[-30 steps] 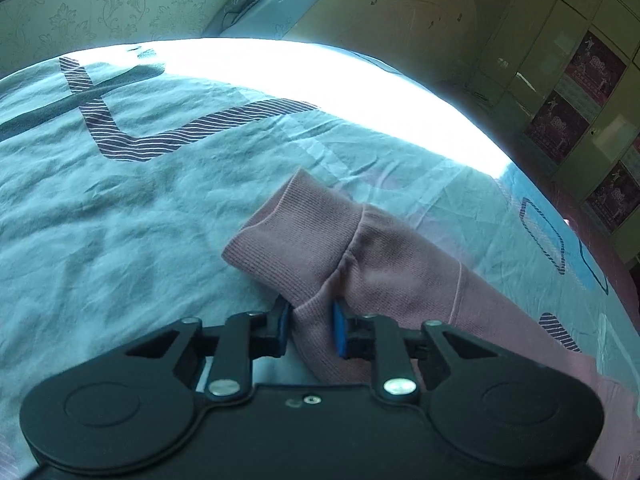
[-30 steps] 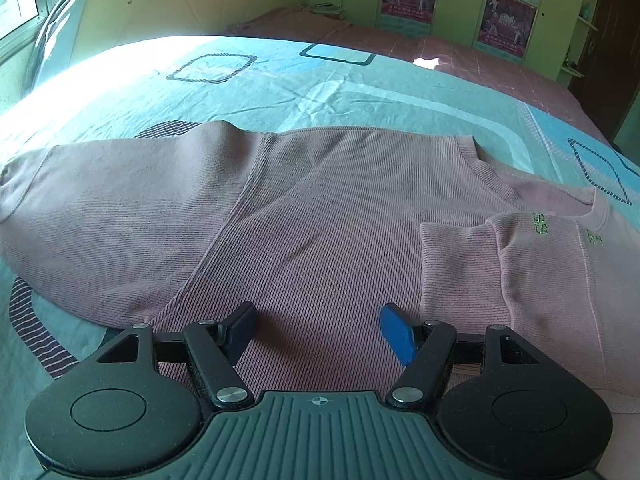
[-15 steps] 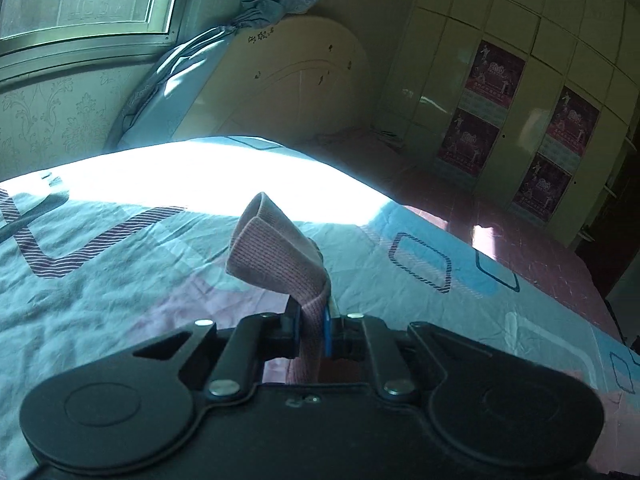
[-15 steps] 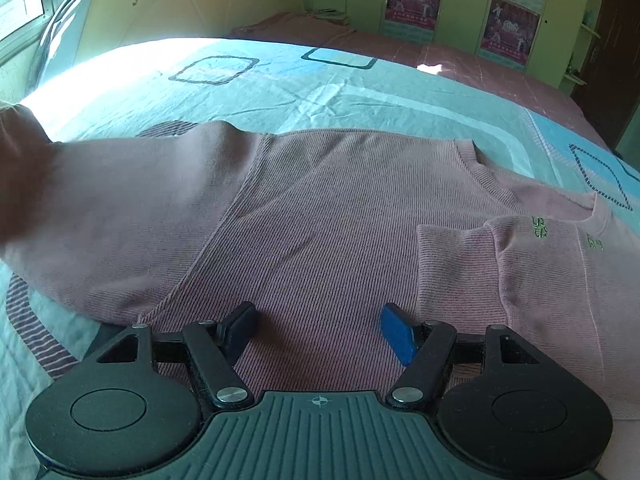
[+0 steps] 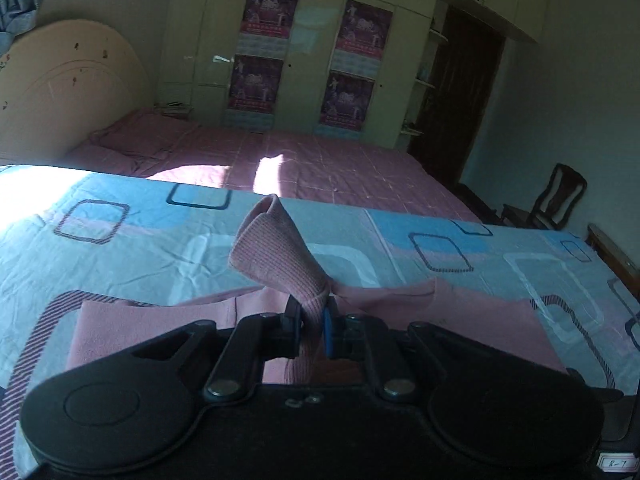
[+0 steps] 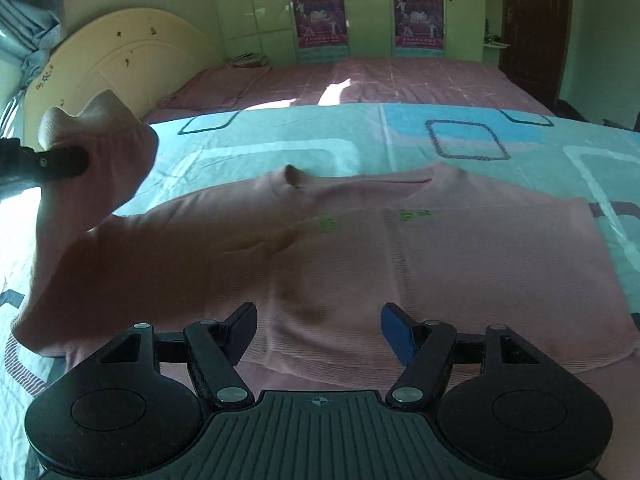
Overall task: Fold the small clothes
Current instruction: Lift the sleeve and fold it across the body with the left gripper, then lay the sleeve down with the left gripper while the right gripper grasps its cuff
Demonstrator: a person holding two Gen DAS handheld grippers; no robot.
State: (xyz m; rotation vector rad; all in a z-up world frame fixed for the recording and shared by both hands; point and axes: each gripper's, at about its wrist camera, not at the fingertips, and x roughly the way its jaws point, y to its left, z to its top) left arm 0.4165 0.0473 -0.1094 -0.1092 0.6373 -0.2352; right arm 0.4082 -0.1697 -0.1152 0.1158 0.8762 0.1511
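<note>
Left tongs (image 5: 311, 322) pressed together on the ribbed cuff of the left sleeve (image 5: 280, 256) of a small pink knit sweater (image 6: 400, 264), cuff sticking up and forward past the fingertips, folded over on itself. Sleeve is lifted off the bed; in the right wrist view the raised sleeve (image 6: 100, 184) arches up at the far left of the right tongs, with the black finger of the left tongs (image 6: 48, 164) clamped across it near the cuff.

Right tongs (image 6: 319, 330) spread wide, nothing between the fingers, one black pad and one blue pad (image 6: 394, 332) sitting low over the sweater's lower hem; contact with the fabric cannot be told. Sweater body lies flat straight ahead of the right tongs, neckline at the far side, small green embroidery (image 6: 329, 225) on the chest. The right sleeve (image 6: 500, 272) is already folded across the body, ahead and right of the blue pad.

Everything rests on a light blue bedsheet with rounded square outlines (image 6: 320, 136). Beyond it a pink bed cover (image 5: 320, 164), a cream curved headboard (image 6: 132, 60) far left, and cupboard doors with purple posters (image 5: 260, 80) at the back. Dark wooden chair (image 5: 560, 196) far right of the left tongs
</note>
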